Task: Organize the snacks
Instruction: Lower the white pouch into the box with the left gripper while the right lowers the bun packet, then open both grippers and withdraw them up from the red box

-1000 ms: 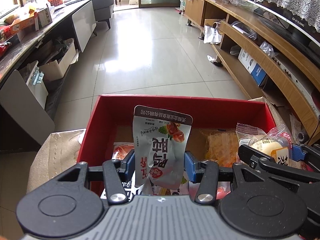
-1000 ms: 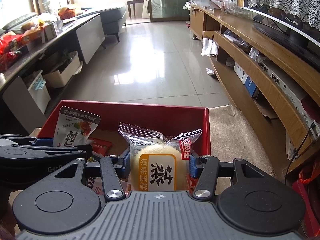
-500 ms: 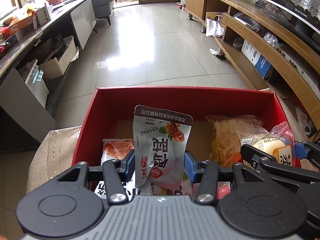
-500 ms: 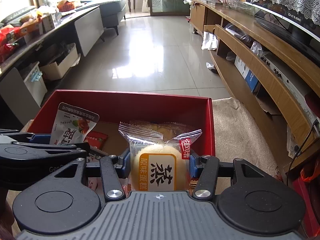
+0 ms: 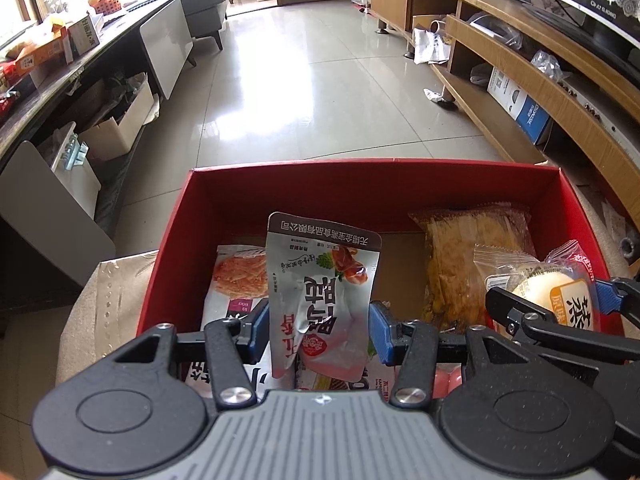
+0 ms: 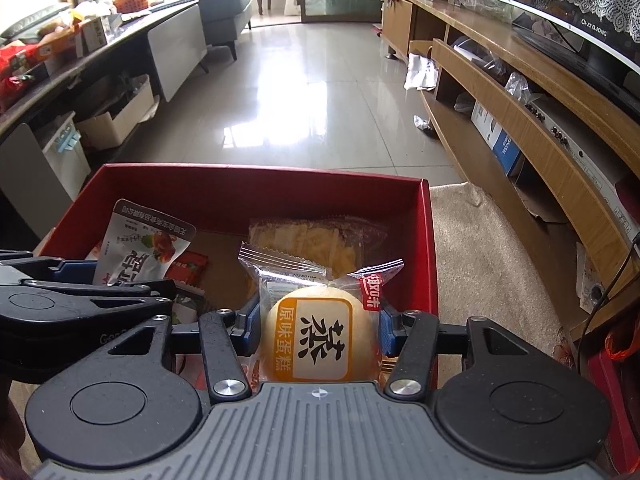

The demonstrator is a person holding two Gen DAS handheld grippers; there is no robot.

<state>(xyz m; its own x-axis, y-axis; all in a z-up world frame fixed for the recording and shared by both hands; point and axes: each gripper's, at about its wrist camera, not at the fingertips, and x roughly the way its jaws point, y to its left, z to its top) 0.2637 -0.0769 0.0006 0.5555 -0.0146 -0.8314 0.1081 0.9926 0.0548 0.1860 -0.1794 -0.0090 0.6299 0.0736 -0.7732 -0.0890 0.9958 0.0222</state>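
Observation:
A red cardboard box point(image 5: 360, 188) stands open on a beige cloth; it also shows in the right wrist view point(image 6: 248, 188). My left gripper point(image 5: 319, 330) is shut on a grey snack pouch point(image 5: 320, 280) with red print, held upright over the box's near part. My right gripper point(image 6: 318, 322) is shut on a wrapped yellow steamed cake point(image 6: 316, 332), held over the box's near right. The cake point(image 5: 556, 292) and the pouch point(image 6: 140, 248) each show in the other view. In the box lie a yellow cracker pack point(image 5: 472, 256) and a white packet with orange shreds point(image 5: 240, 276).
The box sits on a cloth-covered surface point(image 6: 480, 248) that runs on to the right. Beyond it is tiled floor point(image 5: 312, 92). A wooden TV cabinet point(image 6: 540, 92) lines the right side. Dark counters with boxes point(image 5: 60, 80) line the left side.
Both grippers have moved forward and down over the box with their snacks still held. More of the box's inside shows now.

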